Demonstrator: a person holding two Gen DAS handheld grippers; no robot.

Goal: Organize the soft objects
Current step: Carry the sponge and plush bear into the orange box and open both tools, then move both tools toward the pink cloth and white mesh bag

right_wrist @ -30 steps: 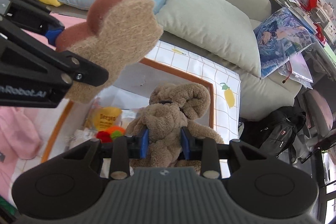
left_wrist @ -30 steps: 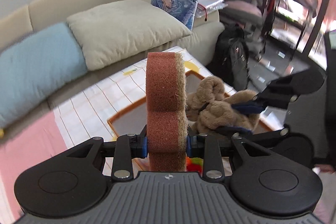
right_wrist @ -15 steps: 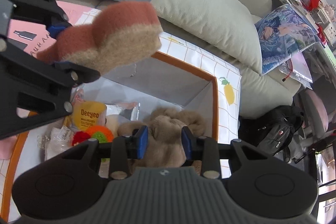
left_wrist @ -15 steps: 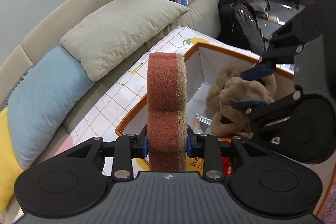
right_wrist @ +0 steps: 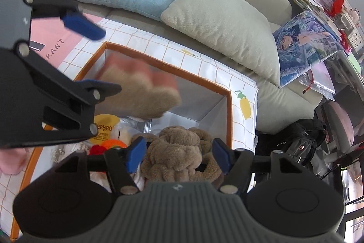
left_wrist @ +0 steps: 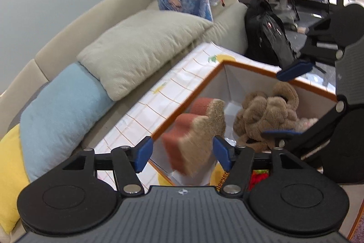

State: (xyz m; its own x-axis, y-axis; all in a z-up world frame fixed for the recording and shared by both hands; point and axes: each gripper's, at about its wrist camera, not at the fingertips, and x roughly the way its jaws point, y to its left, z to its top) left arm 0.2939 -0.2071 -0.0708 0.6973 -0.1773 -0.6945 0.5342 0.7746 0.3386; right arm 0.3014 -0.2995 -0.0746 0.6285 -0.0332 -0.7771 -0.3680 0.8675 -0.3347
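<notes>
While spread wide in the left wrist view, left gripper [left_wrist: 183, 153] grips nothing: blue pads [left_wrist: 142, 153] stand clear on both sides of the sponge [left_wrist: 194, 136], red-brown with a tan fibrous face, blurred and tilted, loose between them just above the orange rim of the storage box [left_wrist: 254, 66]. Inside that box, against the far right wall, lies the brown plush toy [left_wrist: 266, 116], with white floor bare between toy and near-left wall. Over the toy, right gripper [left_wrist: 286, 104], its pads parted, one above the rim and one low beside the plush. Beyond the left rim, checked cloth, then the beige cushion [left_wrist: 141, 49] and blue cushion [left_wrist: 61, 111] on the sofa; past the far corner, a black backpack [left_wrist: 268, 38]. From the right wrist view, right gripper [right_wrist: 179, 157] likewise parted and empty, pads [right_wrist: 136, 155] flanking but not pinching the brown plush toy [right_wrist: 179, 152], which sits near the box's right-hand corner. Sponge [right_wrist: 138, 92] blurred, above the middle of the storage box [right_wrist: 229, 115], just off the tips of the left gripper [right_wrist: 95, 56], also splayed. Low at left in the box, a yellow packet [right_wrist: 103, 126] and red and orange bits beside the plush; grey far wall uncovered behind the sponge.
</notes>
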